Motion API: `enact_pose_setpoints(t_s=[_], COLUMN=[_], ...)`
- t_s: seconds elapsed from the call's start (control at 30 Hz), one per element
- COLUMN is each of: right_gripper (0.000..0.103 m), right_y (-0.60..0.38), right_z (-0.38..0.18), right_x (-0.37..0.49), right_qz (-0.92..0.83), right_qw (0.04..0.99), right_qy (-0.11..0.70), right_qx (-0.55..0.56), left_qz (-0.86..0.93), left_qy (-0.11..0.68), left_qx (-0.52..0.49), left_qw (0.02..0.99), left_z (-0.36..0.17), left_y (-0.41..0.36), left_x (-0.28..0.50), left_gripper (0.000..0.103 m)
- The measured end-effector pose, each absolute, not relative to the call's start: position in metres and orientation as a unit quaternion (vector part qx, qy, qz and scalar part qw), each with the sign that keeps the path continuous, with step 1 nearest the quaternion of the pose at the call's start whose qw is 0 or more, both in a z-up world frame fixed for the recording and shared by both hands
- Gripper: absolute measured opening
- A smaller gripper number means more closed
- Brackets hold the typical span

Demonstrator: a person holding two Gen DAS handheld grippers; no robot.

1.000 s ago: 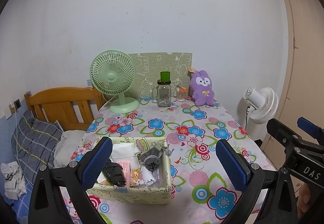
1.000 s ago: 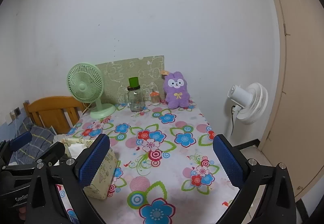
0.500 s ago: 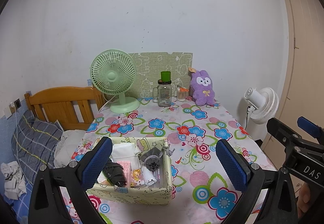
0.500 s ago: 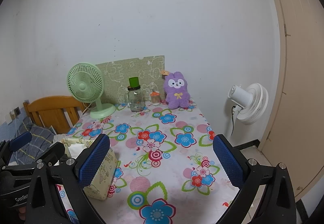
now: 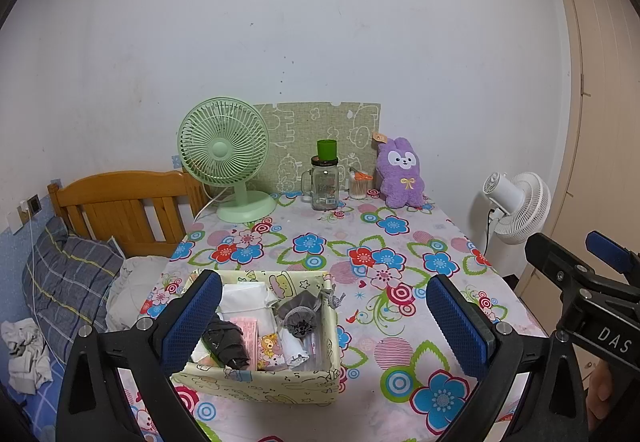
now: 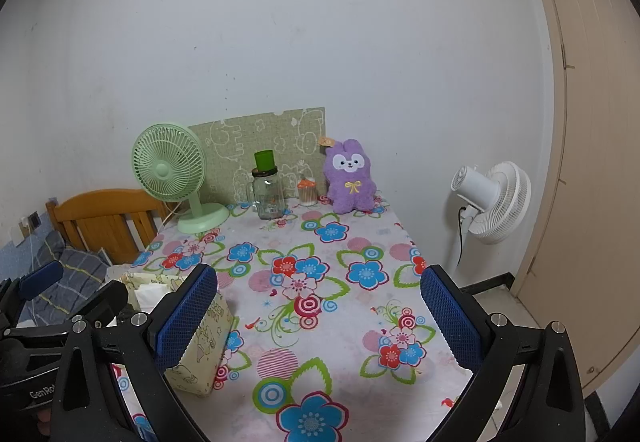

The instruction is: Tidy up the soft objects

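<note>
Floral table (image 5: 400, 242), both hand-held grippers (image 5: 320, 316) (image 6: 318, 312) level, spread wide, empty

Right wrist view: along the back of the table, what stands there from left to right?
Green fan → glass jar → small cotton-swab jar → purple plush bunny.

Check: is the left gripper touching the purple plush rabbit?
Apart. In the left wrist view the open left gripper hangs near the storage box, while the purple plush rabbit sits against the far wall.
</note>
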State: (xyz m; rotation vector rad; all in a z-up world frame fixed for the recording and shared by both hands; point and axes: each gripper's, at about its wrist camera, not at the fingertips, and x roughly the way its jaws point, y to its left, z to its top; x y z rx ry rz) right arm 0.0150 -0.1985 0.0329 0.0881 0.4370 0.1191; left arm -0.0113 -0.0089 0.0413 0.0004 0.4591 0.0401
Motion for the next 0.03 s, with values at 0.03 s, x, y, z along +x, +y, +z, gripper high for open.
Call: enact_pose_setpoints(t_s=[0.03], right_gripper=[0.103], right_y=[-0.1985], right_z=[0.0327], right_x=[0.0153], right_qz=[0.059], right_qw=[0.973], right_qy=[0.217], right_qx=[0.044], left_qz=[0.020], left_qy=[0.228], left_qx=[0.000], left_qw=[0.973], left_z=[0.0410], left_y=[-0.0091], left_x=[-0.0114], left_gripper=[0.103])
